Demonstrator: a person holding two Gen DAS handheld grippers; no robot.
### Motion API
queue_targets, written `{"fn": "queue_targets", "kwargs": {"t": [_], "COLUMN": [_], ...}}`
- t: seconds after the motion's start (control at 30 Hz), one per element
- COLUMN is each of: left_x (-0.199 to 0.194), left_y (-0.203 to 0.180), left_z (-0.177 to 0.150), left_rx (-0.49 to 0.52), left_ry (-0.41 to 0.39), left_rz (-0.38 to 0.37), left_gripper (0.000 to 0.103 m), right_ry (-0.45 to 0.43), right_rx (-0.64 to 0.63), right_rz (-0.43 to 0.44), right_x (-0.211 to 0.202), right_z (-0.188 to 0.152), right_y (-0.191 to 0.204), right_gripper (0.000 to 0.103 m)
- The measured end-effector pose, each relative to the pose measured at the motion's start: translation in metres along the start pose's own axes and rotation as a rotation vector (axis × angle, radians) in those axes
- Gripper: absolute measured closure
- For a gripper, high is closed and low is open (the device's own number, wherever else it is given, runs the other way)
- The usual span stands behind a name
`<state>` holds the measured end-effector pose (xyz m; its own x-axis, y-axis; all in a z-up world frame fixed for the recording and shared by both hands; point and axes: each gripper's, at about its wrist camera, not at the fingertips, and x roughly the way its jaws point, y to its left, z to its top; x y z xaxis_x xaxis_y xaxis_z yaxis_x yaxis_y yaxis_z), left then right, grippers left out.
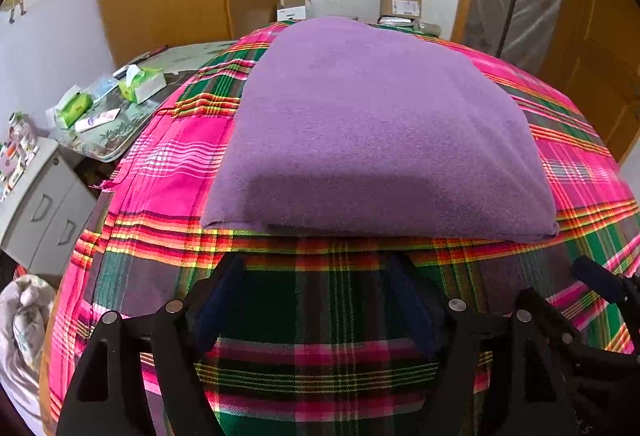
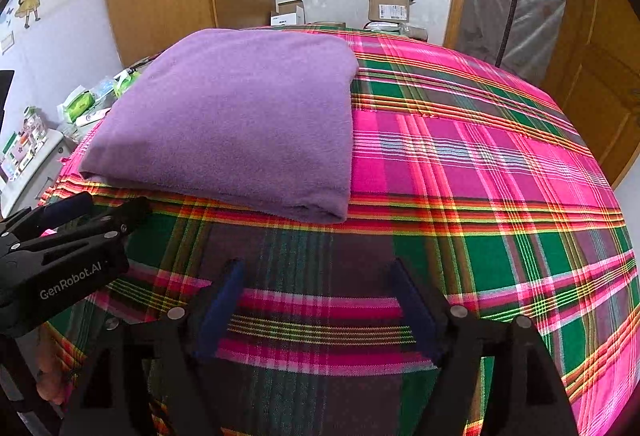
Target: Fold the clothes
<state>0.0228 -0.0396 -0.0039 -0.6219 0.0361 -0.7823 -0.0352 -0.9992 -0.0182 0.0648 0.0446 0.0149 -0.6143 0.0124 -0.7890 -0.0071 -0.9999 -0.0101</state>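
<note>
Your left hand-held gripper (image 1: 320, 300) hangs over the near part of the plaid cloth (image 1: 320, 356) that covers the bench, fingers spread wide, nothing between them. The folded purple garment (image 1: 380, 131) lies flat on the plaid, straight ahead of that gripper on the far side; its near folded edge sits just beyond the fingertips, apart from them, no contact.

Your right hand-held gripper (image 2: 316, 296) is likewise spread and holding nothing, low over the plaid. From the right wrist view, the purple garment (image 2: 232, 119) lies ahead and to the left, its near right corner closest to this gripper but apart from it. The left gripper's black body shows at the near left of that view, just short of the garment's near edge.

The garment is a neat rectangle, layers stacked at the near fold.

Left of the bench: tissue packs (image 1: 142, 83) on a tray. Far side: cardboard boxes (image 1: 400, 1) against the wall.
</note>
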Motion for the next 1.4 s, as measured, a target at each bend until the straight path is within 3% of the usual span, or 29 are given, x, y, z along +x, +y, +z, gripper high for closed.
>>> {"fn": "queue_targets", "kwargs": {"t": [1.4], "left_x": [-0.0003], "left_y": [0.0008], "left_z": [-0.0004], "left_rx": [0.001], "left_ry": [0.001], "left_rz": [-0.004], "left_gripper": [0.026], "right_ry": [-0.001], "right_rx": [-0.001], "right_rz": [0.001], "right_x": [-0.0004], "right_z": [-0.0001], "right_y": [0.0029], "right_gripper": [0.026]}}
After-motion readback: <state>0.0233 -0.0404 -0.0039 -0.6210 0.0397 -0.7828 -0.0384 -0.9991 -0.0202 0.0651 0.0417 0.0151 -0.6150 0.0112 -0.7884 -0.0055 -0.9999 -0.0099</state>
